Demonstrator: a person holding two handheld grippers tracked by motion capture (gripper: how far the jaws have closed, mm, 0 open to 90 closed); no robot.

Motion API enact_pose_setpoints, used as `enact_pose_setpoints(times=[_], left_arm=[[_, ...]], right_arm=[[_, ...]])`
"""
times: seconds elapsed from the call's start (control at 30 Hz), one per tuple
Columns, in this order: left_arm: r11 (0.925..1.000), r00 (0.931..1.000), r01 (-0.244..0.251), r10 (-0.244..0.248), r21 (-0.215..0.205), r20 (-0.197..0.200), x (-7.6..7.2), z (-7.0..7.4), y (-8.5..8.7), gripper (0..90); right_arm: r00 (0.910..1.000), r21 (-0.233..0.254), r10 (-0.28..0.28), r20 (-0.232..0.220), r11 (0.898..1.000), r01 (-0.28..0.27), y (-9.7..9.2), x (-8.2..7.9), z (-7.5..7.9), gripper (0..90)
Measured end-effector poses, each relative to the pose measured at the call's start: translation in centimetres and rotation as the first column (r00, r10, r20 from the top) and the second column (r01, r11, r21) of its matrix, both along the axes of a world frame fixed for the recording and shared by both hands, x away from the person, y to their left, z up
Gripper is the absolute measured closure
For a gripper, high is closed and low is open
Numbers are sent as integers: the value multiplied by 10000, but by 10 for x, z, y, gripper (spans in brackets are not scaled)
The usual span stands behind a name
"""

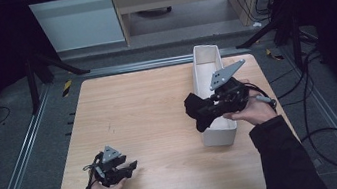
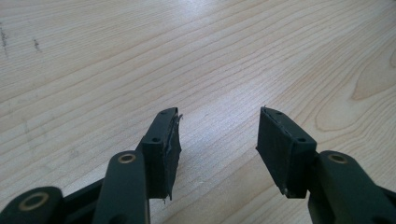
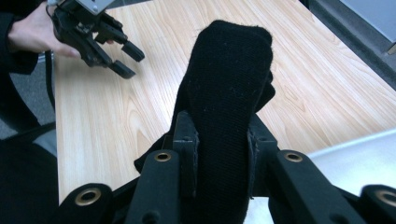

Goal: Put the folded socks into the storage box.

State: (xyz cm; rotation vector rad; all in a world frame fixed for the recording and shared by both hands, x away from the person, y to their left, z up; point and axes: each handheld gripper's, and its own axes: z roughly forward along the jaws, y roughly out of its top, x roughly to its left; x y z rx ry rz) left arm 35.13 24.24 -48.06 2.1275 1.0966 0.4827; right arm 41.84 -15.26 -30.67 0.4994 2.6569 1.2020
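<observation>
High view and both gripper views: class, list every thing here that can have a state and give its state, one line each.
left gripper: open, nothing between its jaws, low over the table.
right gripper: shut on the black cloth, held above the table.
black cloth: folded thick, clamped between the pads, lifted off the table.
white box: open-topped, standing on the table; contents cannot be told.
table: bare wood.
</observation>
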Motion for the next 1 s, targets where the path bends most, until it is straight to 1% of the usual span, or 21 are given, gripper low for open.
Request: enact_pose_setpoints(times=[0.1, 0.2, 0.3, 0.43, 0.53, 0.63, 0.67, 0.73, 0.87, 0.93, 1.0], left_arm=[[10000, 10000, -29, 29, -44, 21, 1, -1, 0, 483], [10000, 10000, -22, 22, -53, 7, 1, -1, -1, 485], [10000, 10000, 45, -45, -32, -25, 1, -1, 0, 486], [10000, 10000, 24, -24, -39, -7, 2, -1, 0, 486], [10000, 10000, 31, -31, -35, -15, 2, -1, 0, 487], [10000, 10000, 32, -32, -50, 1, 1, -1, 0, 487], [10000, 10000, 35, -35, -57, 16, 1, -1, 0, 487], [10000, 10000, 60, -60, -61, 39, 1, 0, 0, 490], [10000, 10000, 83, -83, -14, 31, 1, 0, 0, 489], [9999, 10000, 79, -79, -67, 27, 1, 0, 0, 489], [10000, 10000, 85, -85, -34, 14, 1, -1, 0, 489]], right_arm=[[9998, -134, 167, 95, 9998, -165, -10, 4, 2, 716], [9995, -447, 302, 102, 9986, -297, -20, 10, 2, 715], [9992, -706, 405, -47, 9967, -408, -27, 17, 2, 716], [9986, -957, 520, -115, 9940, -528, -34, 24, 0, 715], [9973, -1040, 720, -141, 9919, -730, -39, 30, -4, 715], [9960, -1182, 835, -313, 9892, -866, -42, 36, -9, 715], [9952, -1227, 869, -444, 9882, -917, -43, 39, -12, 715], [9945, -1381, 930, -472, 9855, -987, -45, 42, -15, 715], [9929, -1740, 917, -752, 9793, -1036, -48, 50, -24, 715], [9932, -1907, 849, -794, 9767, -988, -50, 54, -28, 715], [9923, -1951, 888, -860, 9752, -1041, -51, 57, -31, 715]])
